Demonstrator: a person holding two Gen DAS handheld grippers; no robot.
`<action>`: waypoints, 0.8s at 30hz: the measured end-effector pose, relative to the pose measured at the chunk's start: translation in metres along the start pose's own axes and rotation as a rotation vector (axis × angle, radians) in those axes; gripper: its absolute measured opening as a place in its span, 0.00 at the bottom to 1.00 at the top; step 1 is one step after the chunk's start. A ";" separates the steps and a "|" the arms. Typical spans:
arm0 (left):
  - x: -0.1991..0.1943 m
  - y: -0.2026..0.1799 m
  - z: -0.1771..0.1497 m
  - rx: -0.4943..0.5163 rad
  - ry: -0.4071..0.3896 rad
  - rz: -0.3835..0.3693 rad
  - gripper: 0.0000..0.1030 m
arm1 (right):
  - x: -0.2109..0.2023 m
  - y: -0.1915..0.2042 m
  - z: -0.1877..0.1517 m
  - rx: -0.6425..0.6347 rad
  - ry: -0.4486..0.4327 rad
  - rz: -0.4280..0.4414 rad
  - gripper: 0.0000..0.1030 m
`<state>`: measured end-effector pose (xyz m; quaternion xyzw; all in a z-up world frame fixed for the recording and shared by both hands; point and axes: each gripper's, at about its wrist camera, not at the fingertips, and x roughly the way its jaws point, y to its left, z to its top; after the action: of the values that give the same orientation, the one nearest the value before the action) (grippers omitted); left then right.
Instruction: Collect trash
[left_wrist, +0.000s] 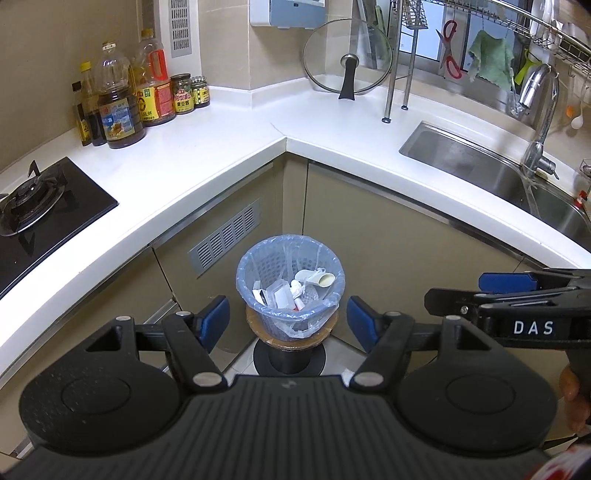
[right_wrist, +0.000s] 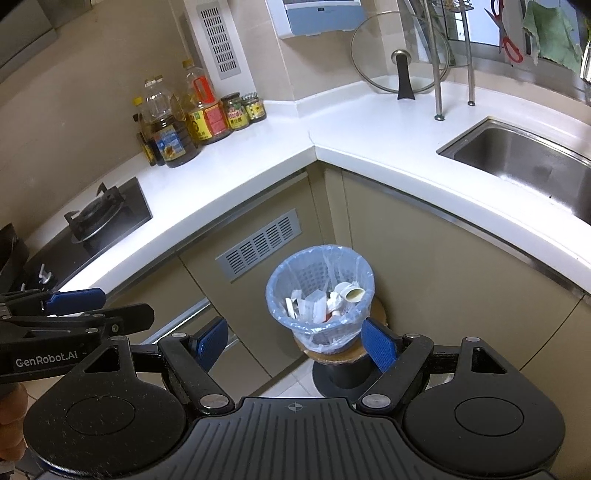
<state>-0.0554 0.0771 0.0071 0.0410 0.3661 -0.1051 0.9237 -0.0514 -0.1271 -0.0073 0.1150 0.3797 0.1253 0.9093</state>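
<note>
A small blue mesh trash bin with a clear liner stands on a round stool in the corner under the counter. Inside lie white scraps, small packets and a pale tube. My left gripper hangs open above and in front of the bin, its blue pads apart with nothing between them. My right gripper is open too and holds nothing. Each gripper shows at the edge of the other's view, the right one and the left one.
A white L-shaped counter carries oil bottles and jars, a gas hob, a glass lid and a steel sink with a tap. Beige cabinets flank the bin.
</note>
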 end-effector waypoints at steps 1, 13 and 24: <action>0.000 -0.001 0.000 0.001 -0.002 0.000 0.66 | -0.001 0.000 0.000 0.000 -0.002 0.001 0.77; 0.001 -0.002 0.003 0.003 -0.003 0.002 0.66 | -0.003 -0.002 0.002 0.001 -0.003 0.005 0.77; 0.002 -0.001 0.004 0.004 -0.005 0.000 0.66 | -0.003 -0.003 0.004 0.005 -0.003 0.005 0.77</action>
<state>-0.0513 0.0749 0.0089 0.0428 0.3637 -0.1058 0.9245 -0.0498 -0.1312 -0.0032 0.1182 0.3785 0.1266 0.9093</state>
